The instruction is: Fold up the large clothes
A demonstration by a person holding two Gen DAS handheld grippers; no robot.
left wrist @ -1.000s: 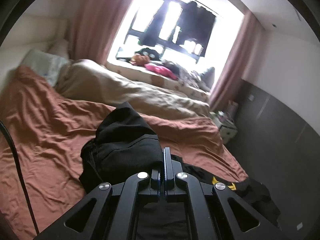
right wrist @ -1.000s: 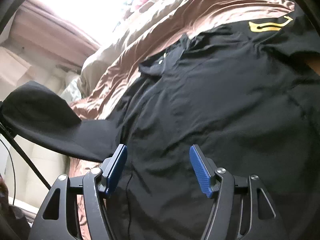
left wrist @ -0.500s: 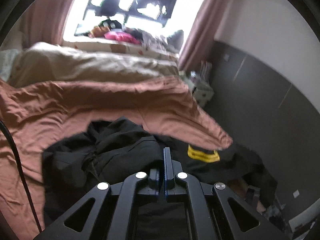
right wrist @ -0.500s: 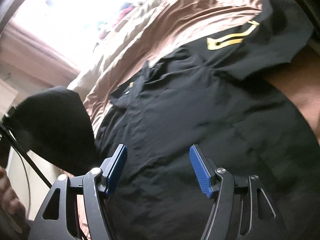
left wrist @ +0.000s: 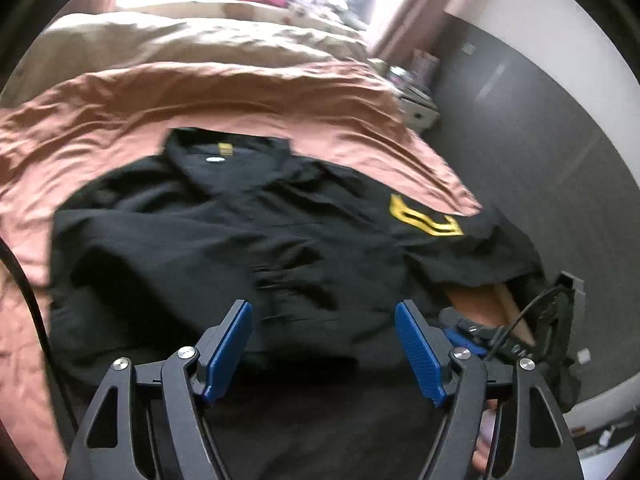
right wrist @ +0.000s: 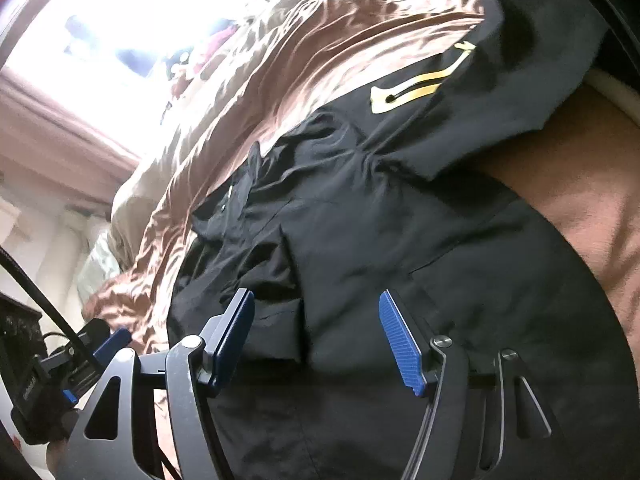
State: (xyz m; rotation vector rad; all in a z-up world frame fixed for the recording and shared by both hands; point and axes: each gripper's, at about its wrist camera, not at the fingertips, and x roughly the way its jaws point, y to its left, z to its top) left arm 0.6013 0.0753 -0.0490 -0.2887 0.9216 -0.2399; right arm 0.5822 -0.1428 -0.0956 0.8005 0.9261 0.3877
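Black shirt (left wrist: pixel 224 248): matt cloth. Bedspread (left wrist: pixel 200 100): rust cloth, slight sheen. Pads (left wrist: pixel 230 344): ribbed blue, probably plastic.

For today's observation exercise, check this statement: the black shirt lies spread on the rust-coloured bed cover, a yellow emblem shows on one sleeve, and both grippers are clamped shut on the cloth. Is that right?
Not quite. The black shirt does lie on the rust-coloured bed cover with a yellow emblem on its sleeve, but the left gripper and right gripper are open, pinching nothing, as each wrist view shows.
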